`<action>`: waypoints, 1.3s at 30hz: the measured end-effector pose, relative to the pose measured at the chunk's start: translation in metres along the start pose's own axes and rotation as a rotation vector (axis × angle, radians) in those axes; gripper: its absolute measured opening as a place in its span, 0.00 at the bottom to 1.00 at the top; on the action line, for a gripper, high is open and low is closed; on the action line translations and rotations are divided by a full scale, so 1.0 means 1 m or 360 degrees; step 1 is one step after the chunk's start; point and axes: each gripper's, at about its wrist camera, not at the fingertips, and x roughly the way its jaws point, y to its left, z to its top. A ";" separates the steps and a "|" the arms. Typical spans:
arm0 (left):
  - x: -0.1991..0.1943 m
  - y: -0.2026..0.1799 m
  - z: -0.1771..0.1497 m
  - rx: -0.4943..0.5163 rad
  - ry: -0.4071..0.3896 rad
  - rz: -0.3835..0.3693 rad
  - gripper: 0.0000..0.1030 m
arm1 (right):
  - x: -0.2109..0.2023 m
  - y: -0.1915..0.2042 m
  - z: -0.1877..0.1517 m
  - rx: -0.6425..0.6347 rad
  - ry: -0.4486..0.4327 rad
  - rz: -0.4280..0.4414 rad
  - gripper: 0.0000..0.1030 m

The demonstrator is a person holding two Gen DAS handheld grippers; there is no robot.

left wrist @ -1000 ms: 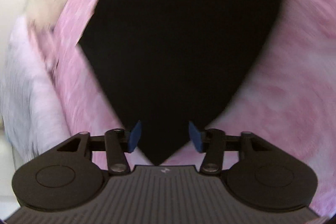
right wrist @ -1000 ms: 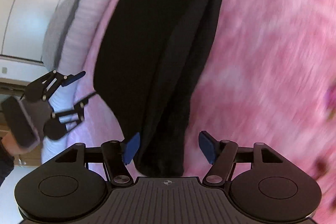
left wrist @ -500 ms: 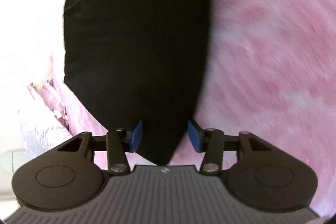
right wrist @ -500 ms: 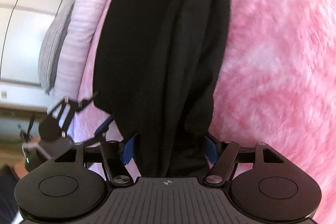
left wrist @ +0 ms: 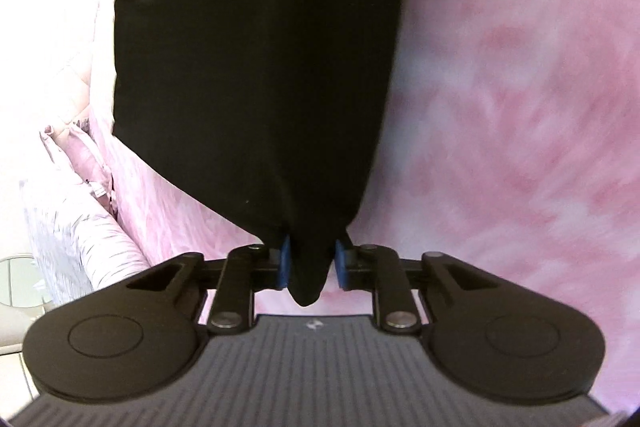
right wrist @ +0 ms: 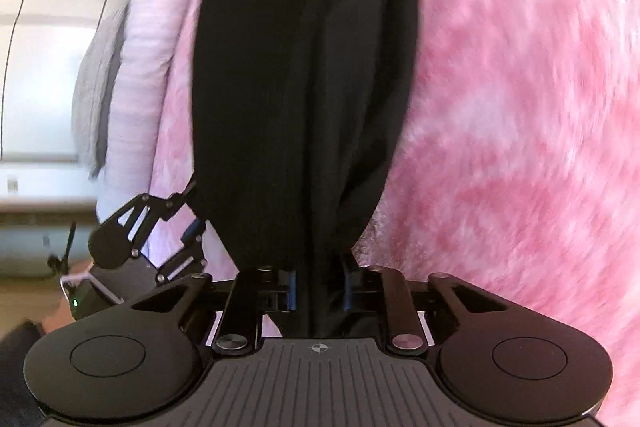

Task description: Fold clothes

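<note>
Both tongs are clamping the black garment [left wrist: 260, 67]: left tongs [left wrist: 309, 265] pinching a corner, right tongs [right wrist: 318, 291] gripping bunched fabric. It's lying over the pink blanket [right wrist: 520, 107] at frame centre; fold looks barely started.

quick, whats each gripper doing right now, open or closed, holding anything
Left gripper: closed on a corner of the black garment.
Right gripper: closed on a bunched edge of the same black garment.

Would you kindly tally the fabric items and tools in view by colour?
Black garment: 1
Pink fluffy blanket: 1
Pale striped bedding: 1
Black tools: 2, left tool and right tool, both clamped on the garment
Total: 5
</note>
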 end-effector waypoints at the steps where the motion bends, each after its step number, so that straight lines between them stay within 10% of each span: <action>1: -0.011 0.001 0.011 -0.0043 -0.0019 -0.0032 0.15 | -0.009 0.000 0.007 -0.0057 0.0052 -0.0020 0.17; 8: -0.072 0.000 0.149 -0.0507 -0.0252 -0.0344 0.16 | -0.089 -0.030 0.087 -0.0528 0.0550 -0.0326 0.17; 14: -0.063 0.046 0.241 -0.0986 -0.0277 -0.0543 0.19 | -0.139 -0.057 0.148 -0.0882 0.0549 -0.0520 0.21; 17: -0.068 0.062 0.223 -0.1077 -0.0274 -0.0704 0.22 | -0.151 -0.074 0.145 -0.0801 0.0394 -0.0535 0.29; 20: -0.066 0.097 0.176 -0.1509 -0.0145 -0.0879 0.27 | -0.186 -0.098 0.118 -0.0676 0.0113 -0.0409 0.45; 25: -0.036 0.161 0.102 -0.1969 -0.0042 -0.0735 0.49 | -0.216 -0.140 0.051 -0.0257 -0.0199 -0.0380 0.58; 32: 0.092 0.240 0.041 -0.2080 -0.0016 -0.0533 0.56 | -0.166 -0.154 0.007 0.0118 -0.0379 -0.0216 0.59; 38: 0.150 0.248 0.012 -0.2298 -0.0095 -0.0846 0.46 | -0.163 -0.167 0.004 0.0222 -0.0599 -0.0066 0.58; 39: 0.152 0.244 0.013 -0.2284 -0.0107 -0.0865 0.43 | -0.163 -0.168 0.007 0.0240 -0.0605 -0.0073 0.35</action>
